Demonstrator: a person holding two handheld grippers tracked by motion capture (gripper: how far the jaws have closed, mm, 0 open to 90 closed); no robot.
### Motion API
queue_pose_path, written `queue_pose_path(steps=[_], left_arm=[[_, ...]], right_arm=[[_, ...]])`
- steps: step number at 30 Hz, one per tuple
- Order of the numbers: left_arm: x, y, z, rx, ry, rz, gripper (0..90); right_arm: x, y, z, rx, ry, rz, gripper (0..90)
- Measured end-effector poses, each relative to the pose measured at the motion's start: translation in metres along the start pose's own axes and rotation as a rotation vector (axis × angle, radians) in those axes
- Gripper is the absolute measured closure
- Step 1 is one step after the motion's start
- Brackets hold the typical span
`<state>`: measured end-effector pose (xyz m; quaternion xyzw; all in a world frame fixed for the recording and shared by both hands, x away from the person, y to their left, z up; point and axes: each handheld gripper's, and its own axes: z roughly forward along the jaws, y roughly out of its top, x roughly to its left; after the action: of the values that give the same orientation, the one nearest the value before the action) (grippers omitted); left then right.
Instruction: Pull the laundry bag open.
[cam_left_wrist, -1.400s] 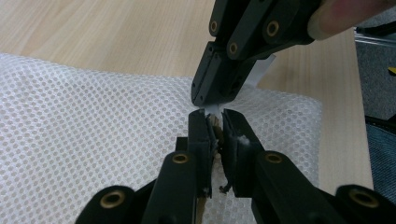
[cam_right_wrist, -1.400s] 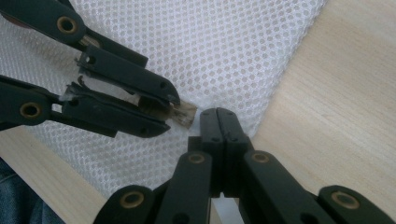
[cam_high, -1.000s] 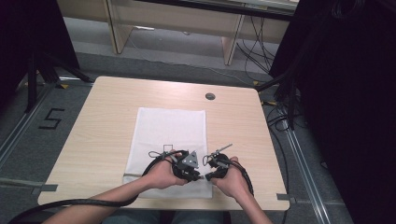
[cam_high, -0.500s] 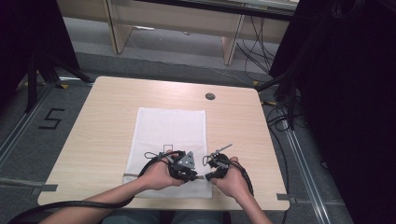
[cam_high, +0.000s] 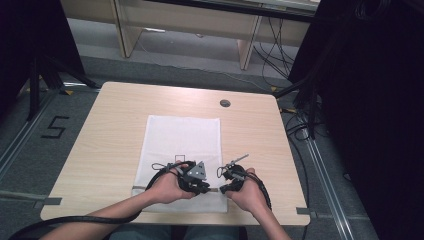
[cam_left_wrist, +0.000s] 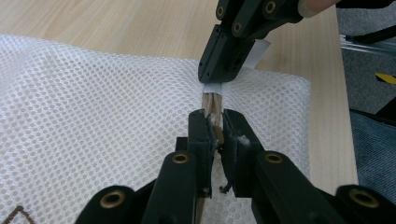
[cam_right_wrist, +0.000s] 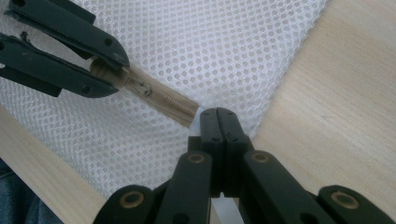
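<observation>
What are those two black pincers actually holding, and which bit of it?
Both grip a white mesh bag: the left gripper pinches its beige zipper at the slider, the right gripper clamps the zipper's end.

Our left claw (cam_left_wrist: 215, 126) pinches the tan zipper (cam_left_wrist: 213, 103) on white mesh bag (cam_left_wrist: 93, 107); just beyond, our right claw (cam_left_wrist: 224, 70) grips its white tab (cam_left_wrist: 212, 88).

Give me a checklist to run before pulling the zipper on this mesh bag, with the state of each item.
1. Left gripper shut on the zipper pull: ok.
2. Right gripper shut on the white tab at the zipper's end: ok.
3. Zipper runs straight between the two grippers: ok.
4. Mesh bag lies flat on the table: ok.
5. Mesh free of the slider's teeth: cannot tell.
</observation>
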<state>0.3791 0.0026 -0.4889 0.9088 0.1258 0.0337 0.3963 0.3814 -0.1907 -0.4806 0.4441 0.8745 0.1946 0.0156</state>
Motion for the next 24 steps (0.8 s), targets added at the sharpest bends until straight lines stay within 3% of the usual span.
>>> queue_pose_path(steps=[2, 4, 13, 15, 24], left_arm=[[-0.0006, 0.0002, -0.0002, -0.001, 0.001, 0.002, 81.7], [0.0008, 0.0007, -0.002, 0.011, 0.005, 0.033, 81.7], [0.0001, -0.0015, -0.0048, 0.005, 0.006, 0.014, 81.7], [-0.0005, -0.0019, -0.0043, -0.005, 0.006, 0.004, 81.7], [0.0007, -0.0035, -0.0093, 0.004, 0.009, 0.018, 81.7]], right_arm=[[0.0, -0.0001, -0.0001, 0.0, -0.002, 0.001, 90.0], [-0.0008, -0.0002, 0.0001, -0.009, 0.001, -0.014, 90.0], [0.0021, -0.0002, -0.0004, 0.006, -0.003, 0.016, 90.0], [0.0022, -0.0002, -0.0006, 0.004, -0.013, 0.002, 90.0], [0.0029, -0.0003, -0.0007, 0.006, -0.011, 0.003, 90.0]])
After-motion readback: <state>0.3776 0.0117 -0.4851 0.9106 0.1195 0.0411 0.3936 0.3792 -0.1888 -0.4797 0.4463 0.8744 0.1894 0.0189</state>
